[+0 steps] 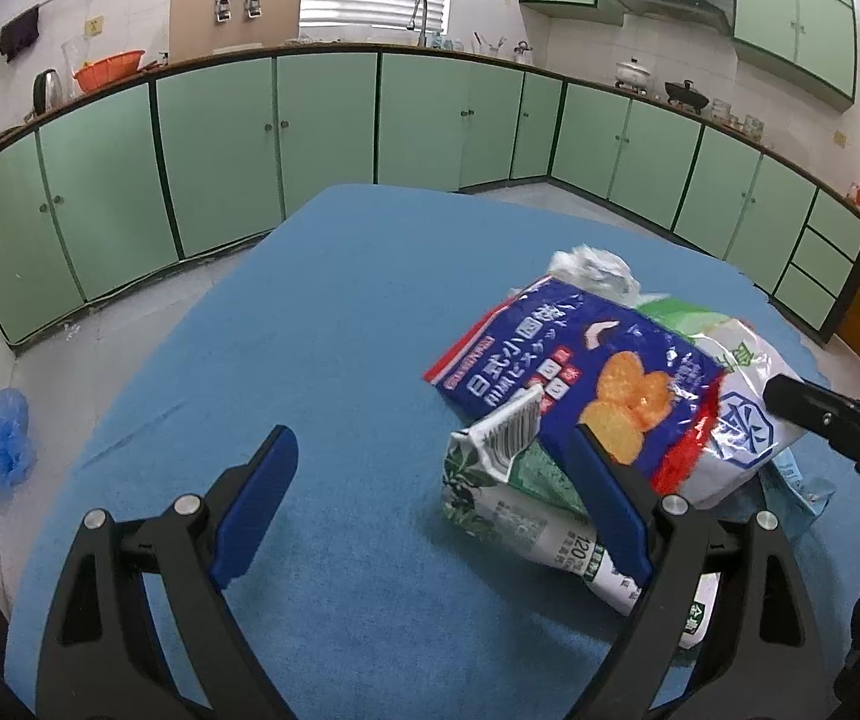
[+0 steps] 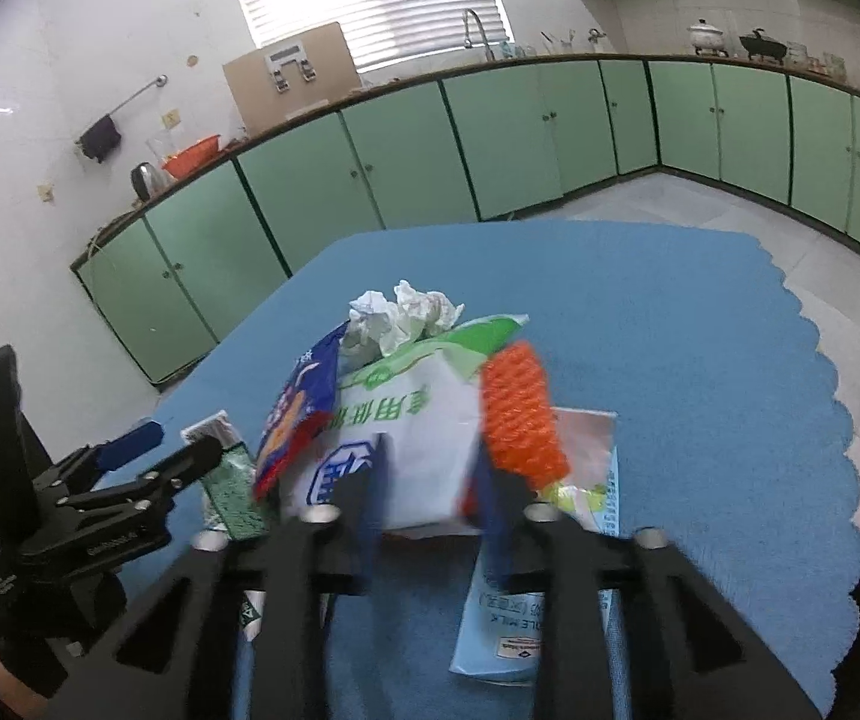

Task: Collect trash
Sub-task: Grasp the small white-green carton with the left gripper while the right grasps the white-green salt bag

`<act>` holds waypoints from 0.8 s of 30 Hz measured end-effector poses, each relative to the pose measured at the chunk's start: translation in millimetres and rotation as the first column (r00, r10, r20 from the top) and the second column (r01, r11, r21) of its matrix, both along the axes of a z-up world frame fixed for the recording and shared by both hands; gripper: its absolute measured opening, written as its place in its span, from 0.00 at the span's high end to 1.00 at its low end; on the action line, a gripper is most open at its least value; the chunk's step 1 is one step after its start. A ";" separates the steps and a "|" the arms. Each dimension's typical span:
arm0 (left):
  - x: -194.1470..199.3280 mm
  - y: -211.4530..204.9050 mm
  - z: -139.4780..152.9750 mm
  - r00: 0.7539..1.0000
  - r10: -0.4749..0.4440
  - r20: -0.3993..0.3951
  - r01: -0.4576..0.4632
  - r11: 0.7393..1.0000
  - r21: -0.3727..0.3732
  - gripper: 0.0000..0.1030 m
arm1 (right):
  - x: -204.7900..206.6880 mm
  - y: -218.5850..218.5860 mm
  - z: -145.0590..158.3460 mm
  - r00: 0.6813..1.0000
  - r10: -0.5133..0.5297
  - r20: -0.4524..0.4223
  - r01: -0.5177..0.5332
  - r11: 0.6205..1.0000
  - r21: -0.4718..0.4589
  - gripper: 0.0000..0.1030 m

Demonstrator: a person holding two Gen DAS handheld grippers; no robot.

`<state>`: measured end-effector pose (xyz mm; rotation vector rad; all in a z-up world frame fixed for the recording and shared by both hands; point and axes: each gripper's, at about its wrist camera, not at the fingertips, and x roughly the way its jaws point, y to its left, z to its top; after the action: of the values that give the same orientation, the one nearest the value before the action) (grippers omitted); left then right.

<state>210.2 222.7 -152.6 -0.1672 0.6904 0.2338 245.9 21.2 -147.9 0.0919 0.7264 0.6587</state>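
Clamping on the white bag, the right gripper is gripping the trash pile on the table. The left gripper is standing apart beside it. Loose wrappers on top may be sliding off if the bag is lifting alone.

We can read "120" on the green-and-white carton lying under the blue snack bag, whose large white characters are upside down. On the light-blue carton we make out "MILK"; the remaining print is too blurred.
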 end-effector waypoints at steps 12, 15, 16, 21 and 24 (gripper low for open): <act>13.2 -11.7 -10.3 0.998 -0.056 -0.037 0.052 0.995 -0.086 0.47 | -14.3 -15.2 15.8 0.999 0.018 0.044 -0.019 1.000 0.023 0.89; 14.3 -13.0 -15.2 0.997 -0.065 -0.049 0.060 0.992 -0.114 0.57 | -16.6 -20.1 16.4 0.999 0.017 0.046 -0.018 0.999 0.029 0.89; 14.4 -13.3 -15.1 0.997 -0.064 -0.047 0.058 0.991 -0.118 0.57 | -16.1 -19.2 17.7 0.999 0.017 0.047 -0.018 0.999 0.030 0.89; 12.3 -10.8 -13.6 0.998 -0.055 -0.028 0.051 0.989 -0.141 0.65 | -16.2 -20.9 22.0 0.999 0.011 0.049 -0.013 0.999 0.041 0.89; 11.1 -11.1 -11.0 0.998 -0.066 -0.022 0.062 0.988 -0.144 0.66 | -18.0 -23.3 23.9 0.999 0.011 0.053 -0.013 0.999 0.047 0.91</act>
<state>221.3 211.6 -163.7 -0.2792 0.7385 0.1245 228.0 -2.1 -124.0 0.1133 0.6611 0.6877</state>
